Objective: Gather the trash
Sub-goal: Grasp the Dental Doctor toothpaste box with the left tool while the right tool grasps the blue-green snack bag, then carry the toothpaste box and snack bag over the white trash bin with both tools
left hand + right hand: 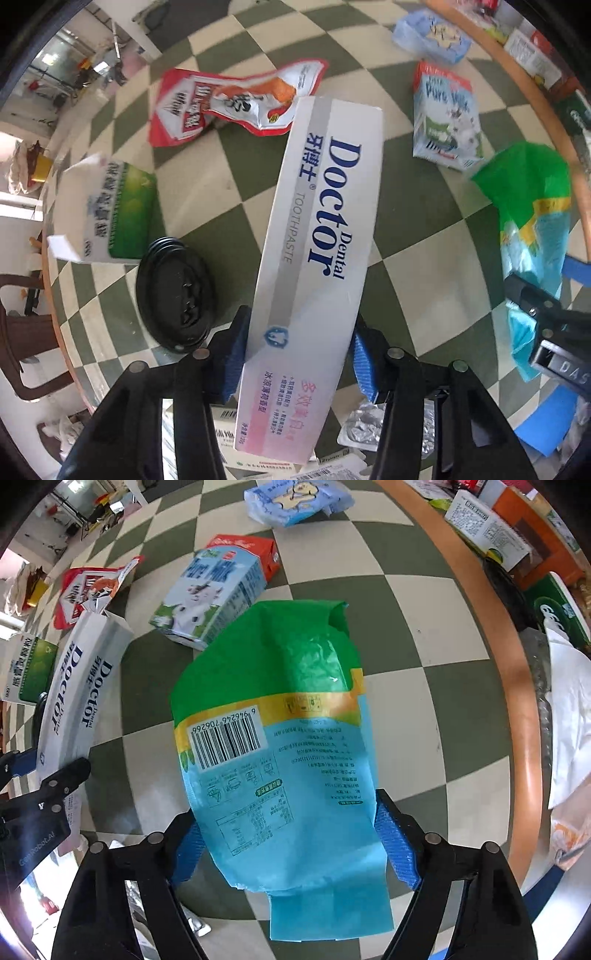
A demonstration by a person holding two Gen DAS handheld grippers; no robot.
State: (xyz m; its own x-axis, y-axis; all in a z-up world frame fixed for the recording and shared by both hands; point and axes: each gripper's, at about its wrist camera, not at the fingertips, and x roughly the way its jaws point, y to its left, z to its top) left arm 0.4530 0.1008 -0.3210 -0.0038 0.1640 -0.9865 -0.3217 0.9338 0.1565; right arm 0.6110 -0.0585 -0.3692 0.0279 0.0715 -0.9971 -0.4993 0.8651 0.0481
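My left gripper [295,354] is shut on a white Dental Doctor toothpaste box [321,221] and holds it above the checkered table [229,177]. My right gripper [291,842] is shut on a green and blue snack bag [280,738], also held above the table. The bag also shows at the right of the left wrist view [532,206]. The toothpaste box also shows at the left of the right wrist view [74,698], with the left gripper's fingers [62,779] around it.
On the table lie a red snack pouch [225,99], a green and white box [110,210], a black lid [173,295], a Pure Milk carton [443,114] and a light blue pack [432,35]. A foil blister pack [369,424] and small boxes lie below. The table's wooden rim [517,701] curves at right.
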